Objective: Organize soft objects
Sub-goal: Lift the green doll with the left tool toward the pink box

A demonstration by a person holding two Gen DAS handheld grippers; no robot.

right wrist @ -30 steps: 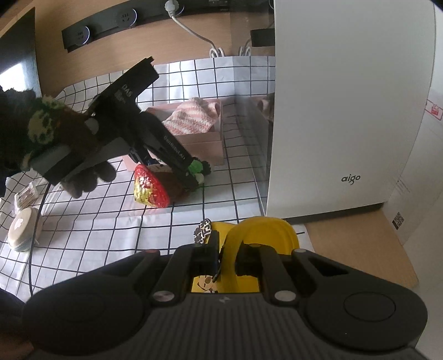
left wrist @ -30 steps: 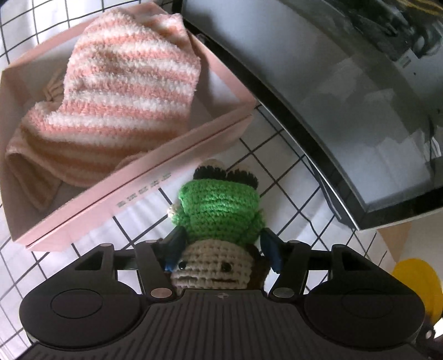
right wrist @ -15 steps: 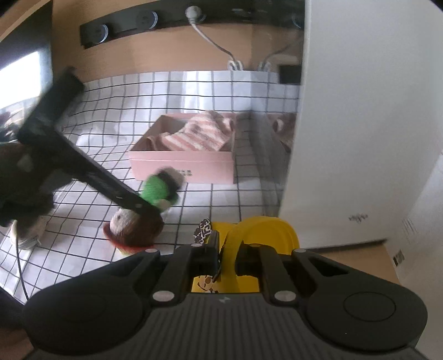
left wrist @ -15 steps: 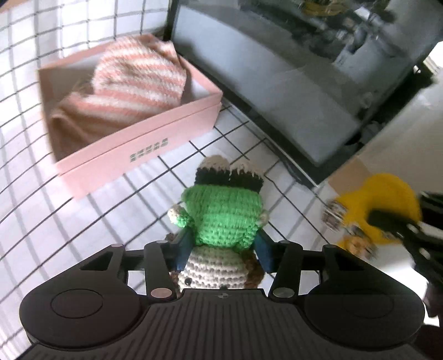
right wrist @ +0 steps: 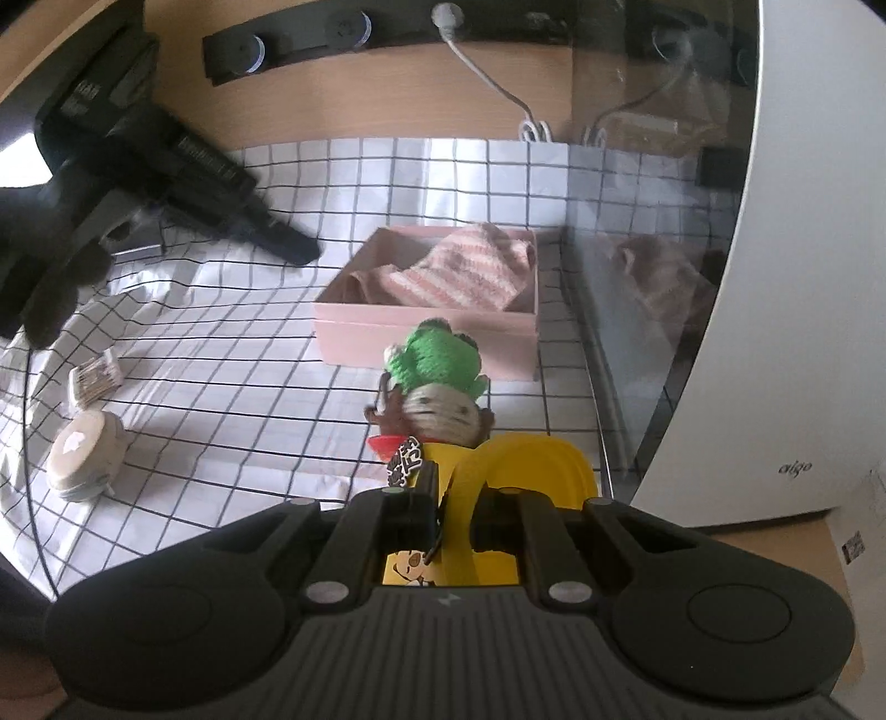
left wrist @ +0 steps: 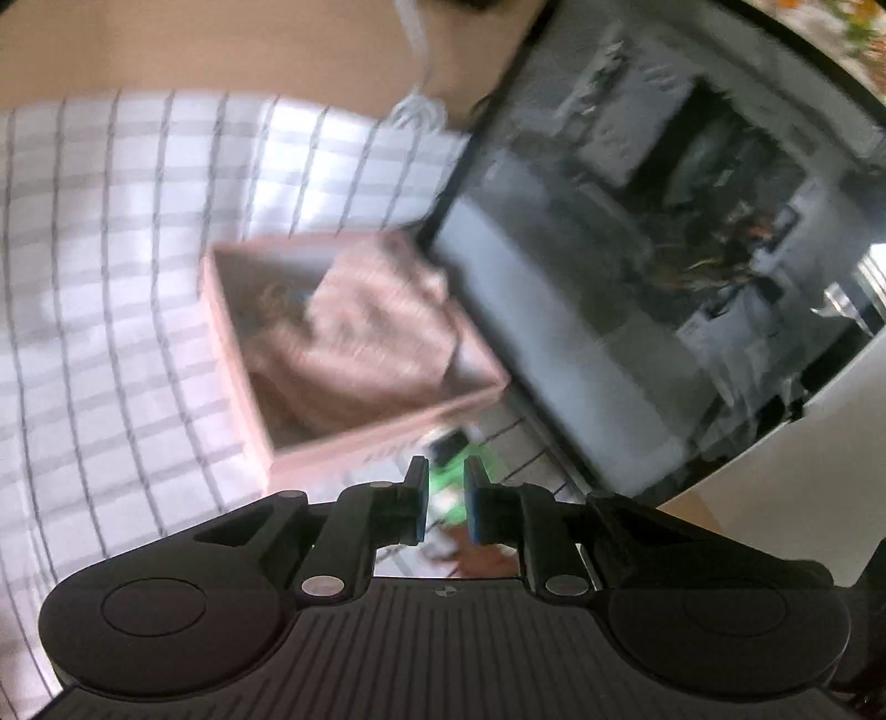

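Observation:
A crocheted doll with a green body [right wrist: 437,363] lies on the checked cloth just in front of the pink box [right wrist: 426,332]; it shows blurred below my left fingers in the left wrist view [left wrist: 446,490]. The box holds a pink-and-white striped cloth [right wrist: 462,271]. My left gripper [left wrist: 446,507] is raised above the table, jaws nearly together with nothing between them; it also shows at upper left in the right wrist view [right wrist: 288,243]. My right gripper [right wrist: 454,498] is shut on a yellow soft item [right wrist: 531,465] with a cartoon tag.
A white appliance with a dark glass front [right wrist: 720,277] stands right of the box. A round beige case [right wrist: 83,454] and a small packet [right wrist: 94,376] lie at the left. A power strip with a white cable [right wrist: 443,27] is on the wooden wall.
My left gripper has let go of the doll, lifted up and back to the left, and its jaws have narrowed. The doll now lies in front of the box. My right gripper still holds the yellow item.

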